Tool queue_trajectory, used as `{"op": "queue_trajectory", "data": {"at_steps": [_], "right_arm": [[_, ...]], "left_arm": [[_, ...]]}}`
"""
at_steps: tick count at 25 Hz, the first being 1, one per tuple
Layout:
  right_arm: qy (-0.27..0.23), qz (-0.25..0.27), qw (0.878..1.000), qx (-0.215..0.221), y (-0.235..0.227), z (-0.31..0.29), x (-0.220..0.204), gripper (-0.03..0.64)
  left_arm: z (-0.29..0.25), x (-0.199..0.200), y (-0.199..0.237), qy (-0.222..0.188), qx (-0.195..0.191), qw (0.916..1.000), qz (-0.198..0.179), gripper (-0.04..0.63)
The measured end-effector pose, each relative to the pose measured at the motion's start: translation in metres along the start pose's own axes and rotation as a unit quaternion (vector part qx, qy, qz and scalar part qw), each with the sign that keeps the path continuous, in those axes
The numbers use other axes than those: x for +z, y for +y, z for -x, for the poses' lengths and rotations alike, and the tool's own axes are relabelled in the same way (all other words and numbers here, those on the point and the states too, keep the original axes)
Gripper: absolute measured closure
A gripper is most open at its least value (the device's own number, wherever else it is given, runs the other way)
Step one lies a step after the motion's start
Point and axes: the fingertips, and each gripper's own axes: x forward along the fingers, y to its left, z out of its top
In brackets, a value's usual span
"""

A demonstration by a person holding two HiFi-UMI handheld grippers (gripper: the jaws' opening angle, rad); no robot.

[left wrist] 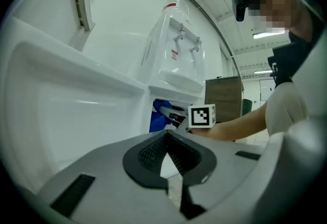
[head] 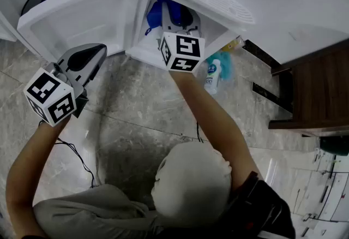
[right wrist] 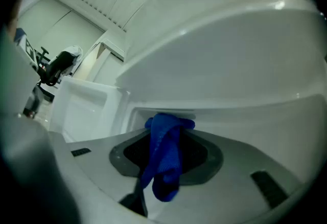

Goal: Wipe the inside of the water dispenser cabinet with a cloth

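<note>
The white water dispenser [left wrist: 179, 54] has its lower cabinet [head: 142, 41] open, and the cabinet door [head: 76, 14] is swung out to the left. My right gripper [head: 177, 21] reaches into the cabinet, shut on a blue cloth [head: 163, 11]. In the right gripper view the cloth [right wrist: 166, 161] hangs bunched between the jaws of the right gripper [right wrist: 166, 136], close under the cabinet's white inner wall [right wrist: 230, 110]. My left gripper [head: 94, 55] hovers beside the open door, shut with nothing in it. The left gripper view looks over the left gripper [left wrist: 166, 142] to the cloth [left wrist: 160, 115] inside the cabinet.
A white spray bottle [head: 212, 75] and a teal object [head: 224, 64] lie on the marble floor to the right of the cabinet. A dark wooden cupboard [head: 316, 96] stands at the right. A thin cable [head: 76, 156] runs across the floor near the person.
</note>
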Motion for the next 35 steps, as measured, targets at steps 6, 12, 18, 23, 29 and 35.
{"op": "queue_trajectory", "data": {"at_steps": [6,12,18,23,29,35], "right_arm": [[-0.011,0.015,0.999,-0.034,-0.019,-0.043,0.007,0.495],[-0.022,-0.004,0.998,-0.065,-0.035,-0.071,0.002,0.495],[-0.026,-0.033,0.995,-0.094,-0.056,-0.093,-0.008,0.495],[-0.039,-0.037,0.994,-0.094,-0.055,-0.092,-0.005,0.496],[-0.058,-0.035,0.994,-0.088,-0.042,-0.079,-0.002,0.497],[-0.039,-0.034,0.994,-0.098,-0.057,-0.097,-0.007,0.497]], "left_arm": [[0.012,-0.010,-0.003,0.007,-0.009,0.9999,0.005,0.589],[0.019,-0.005,-0.005,0.001,-0.018,0.9998,0.011,0.589],[0.012,-0.003,-0.007,-0.003,-0.025,0.9995,0.020,0.589],[0.008,-0.007,-0.003,-0.004,-0.022,0.9993,0.029,0.589],[0.008,-0.014,0.000,-0.001,-0.021,0.9990,0.039,0.589],[0.010,-0.009,0.000,-0.005,-0.016,0.9992,0.035,0.589]]}}
